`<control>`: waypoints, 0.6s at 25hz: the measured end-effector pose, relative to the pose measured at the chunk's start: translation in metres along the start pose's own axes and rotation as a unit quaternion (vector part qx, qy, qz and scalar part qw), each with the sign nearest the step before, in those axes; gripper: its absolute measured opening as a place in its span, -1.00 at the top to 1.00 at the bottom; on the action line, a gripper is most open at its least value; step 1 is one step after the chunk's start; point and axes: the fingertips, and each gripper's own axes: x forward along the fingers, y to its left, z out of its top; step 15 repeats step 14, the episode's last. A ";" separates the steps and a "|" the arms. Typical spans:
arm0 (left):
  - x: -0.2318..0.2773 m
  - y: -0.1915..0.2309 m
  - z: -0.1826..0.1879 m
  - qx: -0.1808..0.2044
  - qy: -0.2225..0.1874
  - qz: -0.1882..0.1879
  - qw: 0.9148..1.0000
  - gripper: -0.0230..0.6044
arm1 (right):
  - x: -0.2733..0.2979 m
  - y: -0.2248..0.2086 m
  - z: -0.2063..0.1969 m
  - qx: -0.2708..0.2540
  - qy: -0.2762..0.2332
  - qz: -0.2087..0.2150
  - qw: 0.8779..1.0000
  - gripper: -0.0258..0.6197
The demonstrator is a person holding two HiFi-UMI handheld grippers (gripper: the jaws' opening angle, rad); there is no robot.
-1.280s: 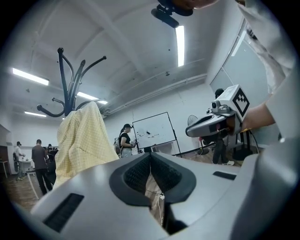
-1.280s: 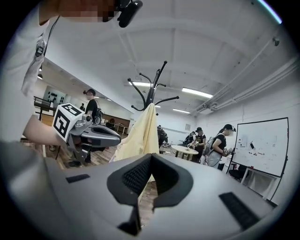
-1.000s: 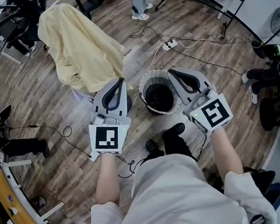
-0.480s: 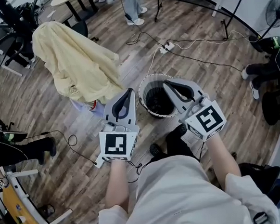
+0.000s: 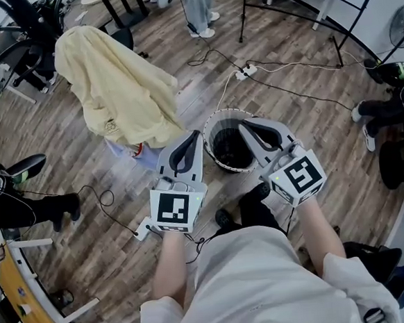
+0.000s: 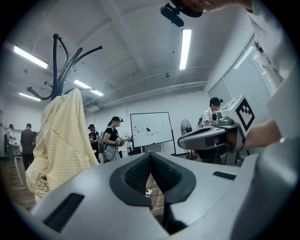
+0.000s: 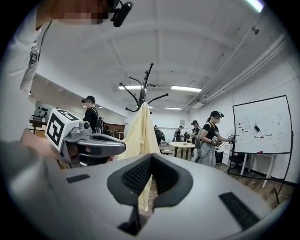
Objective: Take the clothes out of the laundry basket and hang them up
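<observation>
coat stand (image 6: pixel 58 61): up and to the left of the left jaws, well apart from them. It carries the yellow garment (image 5: pixel 119 87), which is draped over the top rather than hooked.
risk, garment: my judgement is that the loose drape could slide off if the stand were knocked or a hem were caught by a passing jaw.
left gripper (image 5: pixel 192 138): jaws closed tip to tip with nothing between them. Through the gap only floor and a cable show. It points level, with the garment left of its tips and the basket just to their right.
laundry basket (image 5: pixel 208 125): on the floor just ahead of and between the two pairs of jaws. The inside is dark, and no clothing can be made out in the part that shows. The right side is hidden behind the right gripper.
risk, basket: a reach made with closed jaws would only push the light basket over.
right gripper (image 5: pixel 244 126): jaws pressed together and empty, with the tips over the basket's near right rim.
floor cables (image 5: pixel 280 88): beyond the right jaws, with another loop (image 5: pixel 104 200) behind the left ones.
risk, cables: a step toward the stand could snag a foot.
</observation>
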 end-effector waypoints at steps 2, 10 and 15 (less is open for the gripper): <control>-0.001 0.000 0.000 0.000 0.001 0.001 1.000 0.86 | 0.000 0.001 0.001 0.000 -0.001 0.001 1.000 0.91; -0.003 0.001 -0.003 -0.002 0.001 0.004 1.000 0.86 | -0.001 0.004 -0.003 0.002 0.004 0.004 1.000 0.91; -0.004 0.002 -0.005 0.001 0.001 0.005 1.000 0.86 | 0.000 0.004 -0.005 0.002 0.003 0.005 1.000 0.91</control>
